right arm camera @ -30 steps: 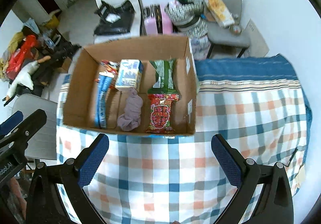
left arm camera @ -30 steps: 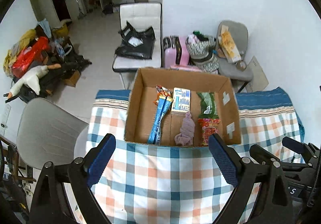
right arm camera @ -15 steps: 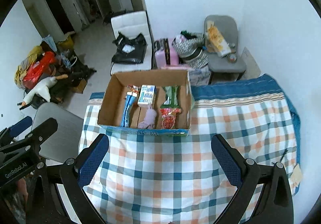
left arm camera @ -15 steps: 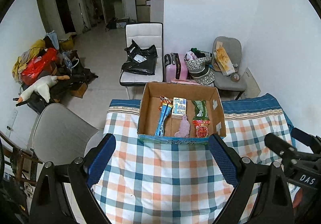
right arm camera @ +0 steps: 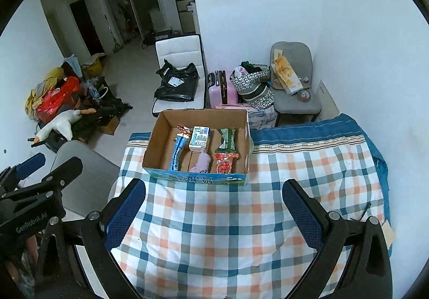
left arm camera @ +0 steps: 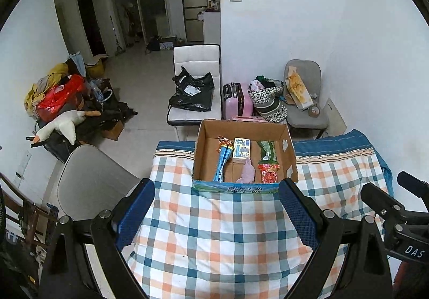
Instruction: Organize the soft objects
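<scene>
Snacks and a soft purple cloth (left arm camera: 248,171) lie in the cardboard box (left arm camera: 203,154) at the far edge of the checked bench (left arm camera: 214,240). Left tool (left arm camera: 217,216) and right tool (right arm camera: 213,209) hang wide open, holding nothing. Packing looks done; next, maybe just check.

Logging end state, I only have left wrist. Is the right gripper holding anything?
Observer: No. The right gripper is wide open, with nothing between its blue-padded fingers.
Operator: Anything on the cloth on its far right side?
Observer: A thin dark cord lies on the checked tablecloth near its right edge.
Operator: Anything else there?
Observer: A small tan tag sits at that same edge.
</scene>
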`<state>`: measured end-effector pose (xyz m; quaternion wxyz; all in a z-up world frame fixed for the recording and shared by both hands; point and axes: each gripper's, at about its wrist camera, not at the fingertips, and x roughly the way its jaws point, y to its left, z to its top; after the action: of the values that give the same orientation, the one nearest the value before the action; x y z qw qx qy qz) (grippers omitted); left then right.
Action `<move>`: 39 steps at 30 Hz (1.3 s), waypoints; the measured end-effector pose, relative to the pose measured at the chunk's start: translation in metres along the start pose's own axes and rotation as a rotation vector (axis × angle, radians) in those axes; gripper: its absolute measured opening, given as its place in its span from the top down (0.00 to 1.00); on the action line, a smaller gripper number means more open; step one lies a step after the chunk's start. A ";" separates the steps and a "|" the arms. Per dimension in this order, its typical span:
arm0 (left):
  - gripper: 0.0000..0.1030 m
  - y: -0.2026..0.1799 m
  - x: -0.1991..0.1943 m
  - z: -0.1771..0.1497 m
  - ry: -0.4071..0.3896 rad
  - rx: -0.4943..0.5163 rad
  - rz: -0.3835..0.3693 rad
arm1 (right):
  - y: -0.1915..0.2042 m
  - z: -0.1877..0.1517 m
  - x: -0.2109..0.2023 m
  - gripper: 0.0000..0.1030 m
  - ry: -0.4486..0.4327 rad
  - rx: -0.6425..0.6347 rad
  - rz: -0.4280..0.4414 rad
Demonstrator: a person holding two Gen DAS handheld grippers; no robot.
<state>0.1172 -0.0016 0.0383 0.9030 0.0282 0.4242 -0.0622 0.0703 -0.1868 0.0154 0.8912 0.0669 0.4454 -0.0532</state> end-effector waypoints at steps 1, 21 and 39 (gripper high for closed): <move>0.08 0.000 -0.001 -0.001 -0.004 -0.003 0.003 | 0.000 -0.001 -0.004 0.00 -0.004 0.001 -0.002; 0.08 0.005 -0.001 -0.006 -0.002 -0.030 0.024 | 0.001 0.004 -0.024 0.00 -0.061 -0.009 -0.038; 0.08 0.003 0.001 -0.012 0.003 -0.037 0.017 | 0.002 0.005 -0.022 0.00 -0.060 -0.018 -0.041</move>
<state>0.1093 0.0020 0.0294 0.9032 0.0153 0.4263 -0.0465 0.0613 -0.1849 0.0361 0.9036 0.0480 0.4201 -0.0692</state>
